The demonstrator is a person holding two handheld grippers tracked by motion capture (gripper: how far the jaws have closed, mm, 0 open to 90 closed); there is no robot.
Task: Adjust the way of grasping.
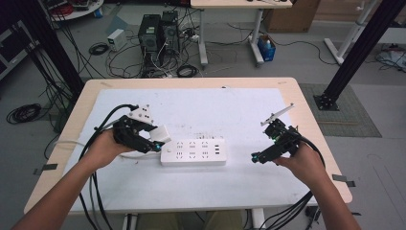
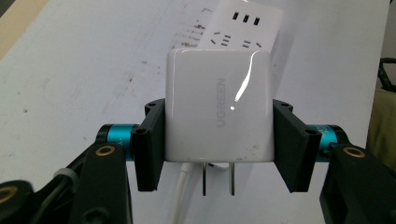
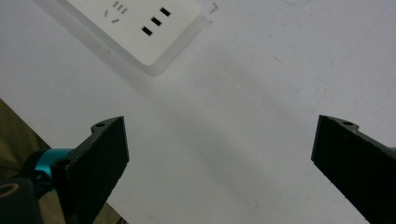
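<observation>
Left hand-held gripper (image 2: 219,140) clamped on white charger (image 2: 219,105), prongs bare, held just off the left end of the power strip (image 1: 193,152) lying mid-worktop (image 1: 287,86) nearer the front edge; right hand-held gripper (image 3: 219,154) jaws apart, empty, right of the strip.

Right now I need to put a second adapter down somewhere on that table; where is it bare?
Bare: the white mat behind the power strip, the near strip between it and the table edge, and the patch between the strip and the open right tool. Crowded: the strip's left end, where the left tool holds the white charger.
</observation>
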